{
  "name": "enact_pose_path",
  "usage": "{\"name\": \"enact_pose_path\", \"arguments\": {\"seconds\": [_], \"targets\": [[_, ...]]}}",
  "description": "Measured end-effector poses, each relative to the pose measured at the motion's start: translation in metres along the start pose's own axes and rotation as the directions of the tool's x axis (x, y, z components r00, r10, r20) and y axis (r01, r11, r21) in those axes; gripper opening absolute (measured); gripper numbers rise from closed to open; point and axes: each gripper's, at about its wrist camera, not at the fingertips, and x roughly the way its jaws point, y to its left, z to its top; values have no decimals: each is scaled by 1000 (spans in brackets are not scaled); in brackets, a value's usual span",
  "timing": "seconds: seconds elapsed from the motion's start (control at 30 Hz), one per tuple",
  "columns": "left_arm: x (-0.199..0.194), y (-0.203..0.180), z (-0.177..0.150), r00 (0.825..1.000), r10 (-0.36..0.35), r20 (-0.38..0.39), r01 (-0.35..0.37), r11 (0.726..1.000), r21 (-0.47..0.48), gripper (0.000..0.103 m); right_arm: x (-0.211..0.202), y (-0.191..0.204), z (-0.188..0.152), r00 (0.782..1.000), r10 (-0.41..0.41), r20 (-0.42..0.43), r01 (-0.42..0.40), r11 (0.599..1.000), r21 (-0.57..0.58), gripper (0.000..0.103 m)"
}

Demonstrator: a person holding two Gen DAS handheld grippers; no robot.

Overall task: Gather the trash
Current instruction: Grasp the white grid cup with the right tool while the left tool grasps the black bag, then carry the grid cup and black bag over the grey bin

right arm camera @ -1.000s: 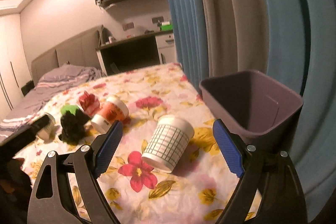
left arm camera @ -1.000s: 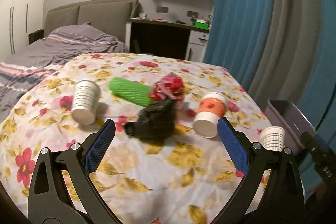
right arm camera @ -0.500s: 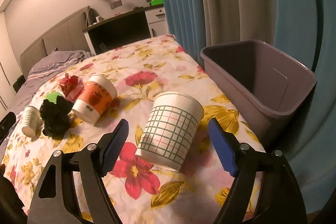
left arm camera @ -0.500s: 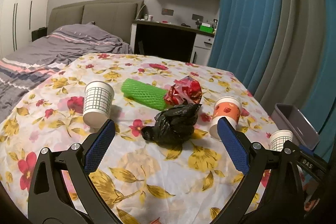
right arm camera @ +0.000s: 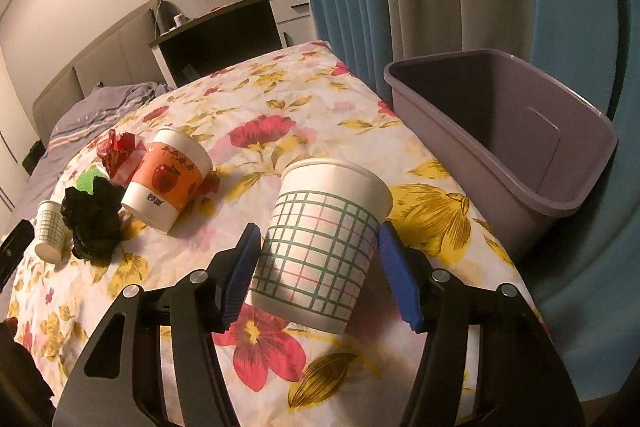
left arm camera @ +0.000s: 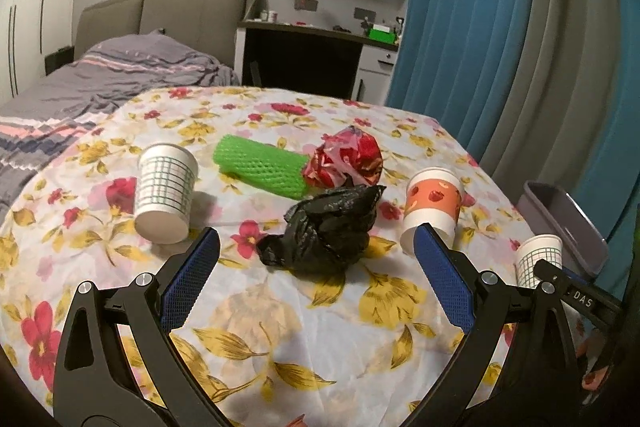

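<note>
Right tongs (right arm camera: 318, 267) narrower around checked cup (right arm camera: 320, 247).

Checked cup (right arm camera: 320, 247), floral cloth (right arm camera: 280, 99), purple bin (right arm camera: 560, 195).

Crinkled glossy black plastic bag (left arm camera: 326, 227), matt paper cup (right arm camera: 320, 247), smooth plastic bin (right arm camera: 508, 131)

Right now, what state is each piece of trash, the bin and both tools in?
Near checked cup: tipped, between closing right tool.
Far checked cup: tipped.
Orange cup: tipped.
Black bag: crumpled.
Red wrapper: crumpled.
Green net: lying flat.
Bin: empty.
Left tool: open.
</note>
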Motion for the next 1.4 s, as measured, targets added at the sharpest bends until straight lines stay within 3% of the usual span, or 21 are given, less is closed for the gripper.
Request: {"name": "enact_pose_path", "arguments": {"seconds": [0.3, 0.4, 0.6, 0.7, 0.77, 0.87, 0.97, 1.2, 1.4], "targets": [[30, -2, 1, 996, -26, -82, 27, 1000, 1, 96, -9, 0, -1, 999, 32, 39, -31, 999, -15, 55], [42, -1, 2, 993, -38, -116, 37, 999, -6, 91, -18, 3, 0, 997, 54, 62, -52, 998, -22, 55], [68, 3, 5, 978, -69, -196, 61, 997, -44, 70, -40, 13, -1, 989, 100, 111, -94, 994, -60, 55], [76, 7, 3, 968, -101, -230, 89, 994, -63, 53, -49, 18, -1, 984, 123, 126, -114, 990, -77, 55], [76, 8, 0, 967, -99, -235, 89, 995, -54, 36, -55, 21, -2, 980, 138, 140, -127, 988, -91, 55], [72, 9, -2, 967, -114, -226, 104, 993, -58, 17, -62, 25, -2, 976, 155, 155, -140, 985, -102, 55], [58, 12, -5, 977, -94, -194, 85, 995, -54, 7, -68, 28, -3, 972, 172, 163, -155, 982, -110, 55], [1, 27, -8, 994, -71, -88, 65, 995, -74, 6, -89, 31, -1, 956, 212, 205, -189, 974, -127, 55], [-36, 32, 0, 998, -65, -15, 63, 995, -77, 6, -104, 31, 1, 942, 238, 237, -210, 968, -135, 55]]}}
